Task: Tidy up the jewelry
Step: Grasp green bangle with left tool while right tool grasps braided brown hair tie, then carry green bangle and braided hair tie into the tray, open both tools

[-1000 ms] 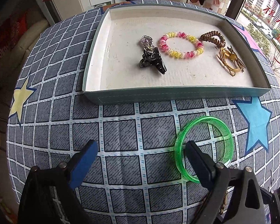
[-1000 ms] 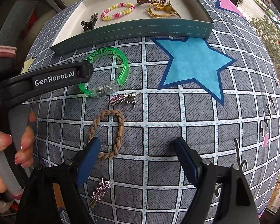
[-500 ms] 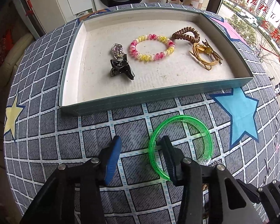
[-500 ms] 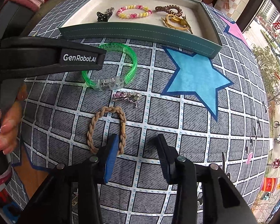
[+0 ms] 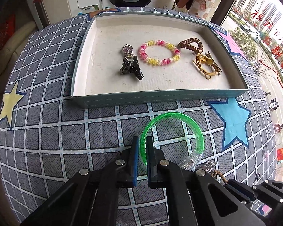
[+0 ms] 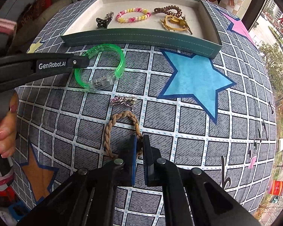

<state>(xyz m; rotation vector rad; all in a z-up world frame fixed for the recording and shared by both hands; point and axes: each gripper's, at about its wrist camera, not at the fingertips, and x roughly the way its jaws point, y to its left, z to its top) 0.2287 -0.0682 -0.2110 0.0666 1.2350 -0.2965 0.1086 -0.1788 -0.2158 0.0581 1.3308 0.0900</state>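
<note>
A clear green bangle [image 5: 179, 115] lies on the checked cloth in front of the tray [image 5: 160, 96]. My left gripper [image 5: 142, 141] points down at it, its jaws closing with the bangle's near band pinched between the blue pads. In the right wrist view the same bangle [image 6: 120, 64] sits at the tip of the left gripper [image 6: 84, 61]. My right gripper [image 6: 138, 139] is closing its jaws on one side of a tan braided bracelet [image 6: 108, 131], which runs between the pads.
The tray holds a black hair claw [image 5: 132, 67], a pink-and-yellow coil band [image 5: 159, 52], a brown coil band [image 5: 191, 44] and a yellow cord piece [image 5: 207, 64]. A silver charm [image 6: 123, 100] lies between bangle and braid. A person's hand [image 6: 3, 131] grips the left handle.
Both pairs of jaws went from wide open to nearly together, the left around the green bangle's band and the right around the braided bracelet. The left view now shows more of the tray.
</note>
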